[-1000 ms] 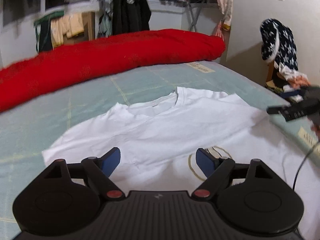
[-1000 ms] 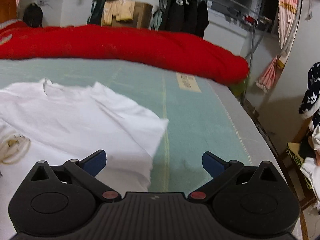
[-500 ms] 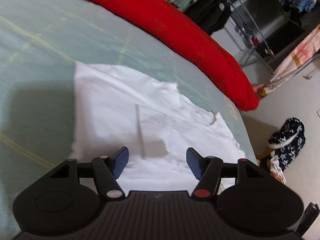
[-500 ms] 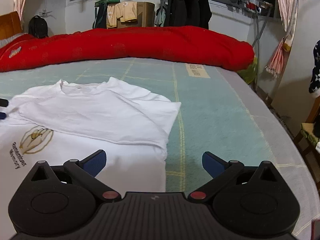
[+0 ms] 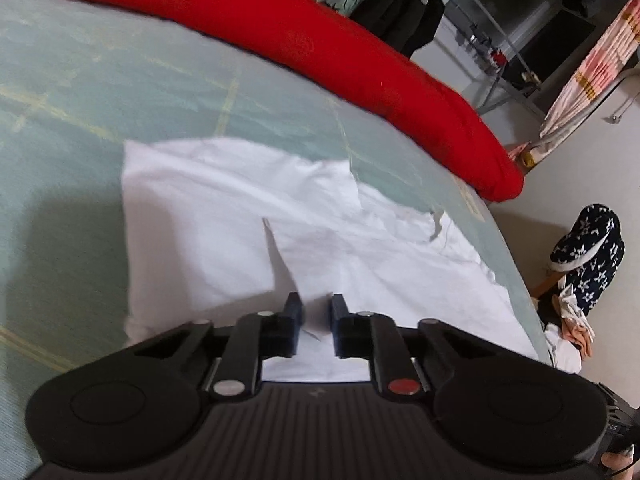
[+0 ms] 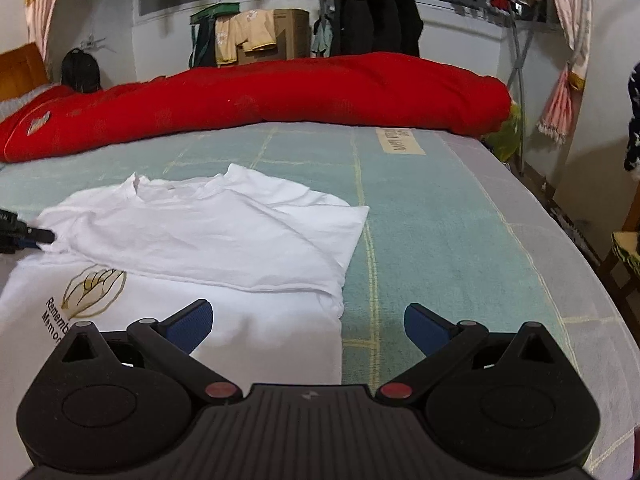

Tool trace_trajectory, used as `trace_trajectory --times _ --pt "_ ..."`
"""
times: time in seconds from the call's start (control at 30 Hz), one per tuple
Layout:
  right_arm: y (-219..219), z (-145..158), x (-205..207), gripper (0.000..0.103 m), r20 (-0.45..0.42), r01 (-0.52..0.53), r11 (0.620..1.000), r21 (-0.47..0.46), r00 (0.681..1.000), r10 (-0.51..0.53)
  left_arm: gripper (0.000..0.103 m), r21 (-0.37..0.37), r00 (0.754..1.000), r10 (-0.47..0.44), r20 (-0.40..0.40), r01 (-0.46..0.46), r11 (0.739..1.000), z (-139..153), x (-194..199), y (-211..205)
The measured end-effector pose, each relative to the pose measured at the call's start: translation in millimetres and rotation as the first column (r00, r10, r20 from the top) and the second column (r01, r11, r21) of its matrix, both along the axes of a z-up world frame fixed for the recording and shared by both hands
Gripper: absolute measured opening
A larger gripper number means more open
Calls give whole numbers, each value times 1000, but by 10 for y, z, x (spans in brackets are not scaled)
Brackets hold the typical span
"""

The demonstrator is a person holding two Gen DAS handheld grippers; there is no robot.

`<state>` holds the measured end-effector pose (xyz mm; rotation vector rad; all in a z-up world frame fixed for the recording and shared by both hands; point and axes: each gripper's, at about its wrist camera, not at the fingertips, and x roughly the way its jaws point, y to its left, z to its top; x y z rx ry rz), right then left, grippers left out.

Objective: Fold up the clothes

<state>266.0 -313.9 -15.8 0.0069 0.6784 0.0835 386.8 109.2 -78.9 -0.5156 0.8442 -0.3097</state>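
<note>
A white T-shirt point(image 5: 224, 216) lies on the green bed sheet point(image 5: 80, 92), its top part folded down over the chest. In the left wrist view my left gripper point(image 5: 316, 312) has its jaws drawn close on the cloth at the folded edge. The right wrist view shows the same T-shirt point(image 6: 208, 232) with a gold printed logo point(image 6: 92, 288), and the left gripper point(image 6: 28, 234) touching its left side. My right gripper point(image 6: 306, 324) stands wide open over the shirt's right edge, nothing between its fingers.
A long red blanket point(image 6: 280, 96) lies rolled along the far side of the bed. The bed's right edge point(image 6: 560, 248) drops to the floor. A chair with dark star-patterned clothes point(image 5: 584, 248) stands beside it. Jackets hang on a rack point(image 6: 372, 12) behind.
The left gripper swung to the shirt's left side, then its jaws closed from wide open onto the cloth. The right gripper drew back a little and stayed open.
</note>
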Motion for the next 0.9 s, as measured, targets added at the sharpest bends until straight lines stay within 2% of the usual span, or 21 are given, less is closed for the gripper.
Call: trace_trajectory --times 0.13,0.3,0.33,0.4,0.43,0.47,0.53,0.63,0.7,0.77,0.8,0.83,0.9 --pt "-48 -5 1 103 -4 11 1000 10 1000 -11 3 15 1000 22 23 -22 1000 72 12 101" --pt "-57 -15 12 103 -6 15 1000 16 1000 -15 3 9 1000 30 4 -30 999 81 21 141" --pt "-57 -17 16 103 -6 16 1000 18 1000 -15 5 6 999 35 -5 -35 999 76 14 139" --pt "-54 -20 27 103 -7 14 1000 26 1000 -13 23 -1 999 44 -23 -44 999 67 0 133" --pt "-52 -21 31 103 -7 12 999 29 1000 -12 37 -5 998 49 -33 -49 999 62 -8 130" --pt "-49 -21 34 103 -6 10 999 30 1000 -10 45 -8 998 53 -42 -54 999 57 -15 128" --pt "-37 -19 30 103 -3 6 999 36 1000 -6 46 -19 996 63 -60 -64 998 45 -28 125" --pt "-23 -14 9 103 1 -7 999 45 1000 7 48 -92 994 68 -87 -76 993 -13 -18 128" --pt "-23 -22 3 103 1 -9 999 52 1000 9 47 -89 994 60 -86 -68 994 -20 -1 55" --pt "-24 -33 3 103 -2 -9 998 60 1000 9 42 -66 996 48 -72 -52 996 -28 23 -33" --pt "-24 -38 4 103 -3 -9 998 65 1000 9 34 -53 997 42 -64 -45 998 -32 32 -73" --pt "-25 -45 3 103 -5 -9 998 69 1000 9 10 -35 998 38 -53 -40 999 -32 28 -101" --pt "-25 -59 -1 103 -8 -13 997 71 1000 13 7 1 999 35 -28 -35 999 -26 -8 -133"
